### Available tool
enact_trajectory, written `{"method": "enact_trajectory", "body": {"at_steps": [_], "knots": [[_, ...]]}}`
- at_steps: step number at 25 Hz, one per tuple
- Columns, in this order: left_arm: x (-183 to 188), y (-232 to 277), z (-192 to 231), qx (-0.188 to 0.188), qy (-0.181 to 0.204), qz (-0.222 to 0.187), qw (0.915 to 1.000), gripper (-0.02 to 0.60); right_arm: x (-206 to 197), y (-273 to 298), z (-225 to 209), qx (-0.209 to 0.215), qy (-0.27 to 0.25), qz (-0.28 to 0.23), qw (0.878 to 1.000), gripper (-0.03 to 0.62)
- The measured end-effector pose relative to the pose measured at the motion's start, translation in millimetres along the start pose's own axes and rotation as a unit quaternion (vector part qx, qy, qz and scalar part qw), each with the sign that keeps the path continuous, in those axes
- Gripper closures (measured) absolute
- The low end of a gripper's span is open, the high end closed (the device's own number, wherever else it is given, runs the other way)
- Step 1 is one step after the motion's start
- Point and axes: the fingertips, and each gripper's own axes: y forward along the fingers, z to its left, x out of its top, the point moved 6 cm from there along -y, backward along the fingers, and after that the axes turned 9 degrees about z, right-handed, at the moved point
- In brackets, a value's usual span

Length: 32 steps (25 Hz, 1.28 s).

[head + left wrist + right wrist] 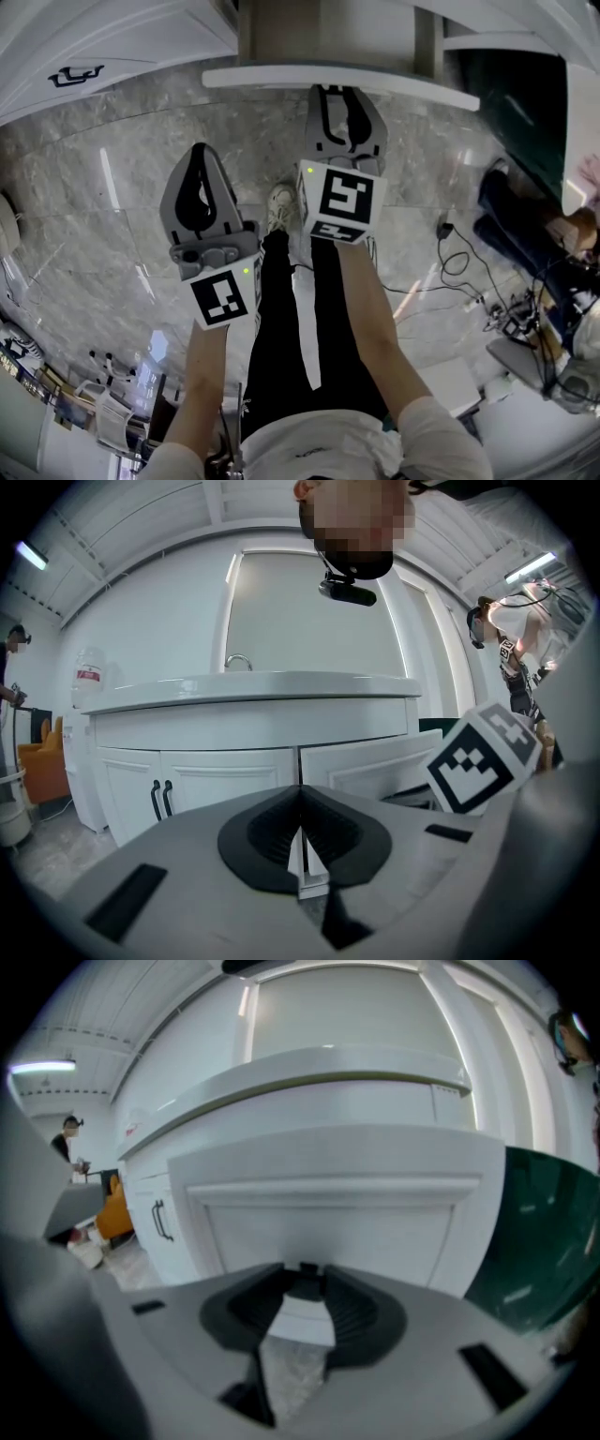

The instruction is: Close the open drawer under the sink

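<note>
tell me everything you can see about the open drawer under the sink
The drawer is white and looks like painted wood. Its front is a flat recessed panel inside a raised frame. It stands pulled out from the cabinet, just below the white countertop and to the right of closed doors with dark handles. The right gripper, fingers apart, points at its lower front; whether they touch it cannot be told. No handle shows clearly.

No text can be read; the red label [87, 674] on the white container [91, 696] is too small.
</note>
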Motion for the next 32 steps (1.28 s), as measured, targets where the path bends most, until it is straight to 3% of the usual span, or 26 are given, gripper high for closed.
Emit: {"method": "enact_trajectory", "body": {"at_steps": [14,32], "knots": [[3.2,15.2,12.7,0.018,-0.008,0.004,0.9998,0.561,50.2,65.4,-16.3,-0.008,-0.013,0.006,1.0,0.439],[13.9,21.7,-7.5,-0.001,-0.002,-0.006,1.0,0.561,46.0,71.8,-19.0,0.004,-0.017,0.012,1.0,0.436]]}}
